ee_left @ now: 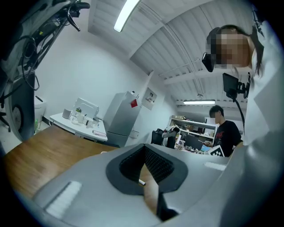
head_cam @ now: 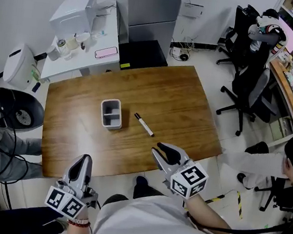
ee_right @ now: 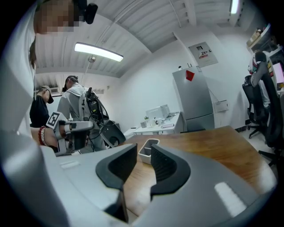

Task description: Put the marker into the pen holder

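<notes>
Brown wooden table (head_cam: pixel 181 97) on a pale floor. Behind it stand a white side table (head_cam: pixel 100 39) carrying a white boxy appliance (head_cam: pixel 74 14), a tall grey cabinet (head_cam: pixel 152 6) and black office chairs (head_cam: pixel 248 84).

The left gripper (head_cam: pixel 84 160) is at the table's near-left edge, low, pointing across the table. Its jaws are pressed together at the tips with nothing pinched. The right gripper (head_cam: pixel 163 152) is over the near-right part of the table, pointing toward the middle. Its jaws are spread a little with nothing held, and its own view shows the holder beyond the gap.

The grey rectangular plastic pen holder (head_cam: pixel 111 113) stands upright mid-table, split by a divider into two compartments. The white marker with a black cap (head_cam: pixel 143 124) lies flat and diagonal on the wood, just right of the holder and not touching it, between the holder and the right gripper.
</notes>
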Available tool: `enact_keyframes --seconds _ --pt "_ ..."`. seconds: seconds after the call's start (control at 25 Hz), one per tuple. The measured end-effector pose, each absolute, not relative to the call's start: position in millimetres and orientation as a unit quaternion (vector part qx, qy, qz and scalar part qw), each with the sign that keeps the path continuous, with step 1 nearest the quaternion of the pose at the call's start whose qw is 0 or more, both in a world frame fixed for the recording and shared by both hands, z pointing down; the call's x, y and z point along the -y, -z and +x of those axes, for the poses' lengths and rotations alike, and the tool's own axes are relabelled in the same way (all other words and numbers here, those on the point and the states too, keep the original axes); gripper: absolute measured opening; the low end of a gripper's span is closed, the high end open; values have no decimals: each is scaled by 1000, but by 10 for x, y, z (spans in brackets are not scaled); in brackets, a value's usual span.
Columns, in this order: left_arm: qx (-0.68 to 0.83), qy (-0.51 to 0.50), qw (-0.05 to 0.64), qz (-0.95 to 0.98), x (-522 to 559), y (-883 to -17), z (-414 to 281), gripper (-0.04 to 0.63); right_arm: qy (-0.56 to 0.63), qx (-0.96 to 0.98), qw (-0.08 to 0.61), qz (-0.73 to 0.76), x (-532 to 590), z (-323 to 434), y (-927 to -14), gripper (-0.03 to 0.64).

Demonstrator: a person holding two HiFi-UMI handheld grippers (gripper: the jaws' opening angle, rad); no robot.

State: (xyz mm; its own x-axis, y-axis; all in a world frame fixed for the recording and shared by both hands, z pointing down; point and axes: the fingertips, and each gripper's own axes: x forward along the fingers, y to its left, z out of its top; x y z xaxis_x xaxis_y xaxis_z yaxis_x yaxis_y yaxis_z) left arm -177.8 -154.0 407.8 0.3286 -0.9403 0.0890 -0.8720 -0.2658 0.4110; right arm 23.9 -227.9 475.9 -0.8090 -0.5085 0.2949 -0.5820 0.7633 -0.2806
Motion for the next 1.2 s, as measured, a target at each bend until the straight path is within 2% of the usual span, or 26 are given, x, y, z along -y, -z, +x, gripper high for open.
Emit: enact_keyframes --seconds 0.44,0.88,1.2 --pt "566 87 218 791 2015 -4233 -2141 -6 -201 920 144 305 2853 -62 -5136 98" --pt "555 91 237 792 2333 -4399 -2531 -6 -191 872 321 317 3219 -86 -6471 114" --pt "560 88 238 789 2379 -4414 -2703 -6 -205 838 390 322 3408 -136 -7019 109"
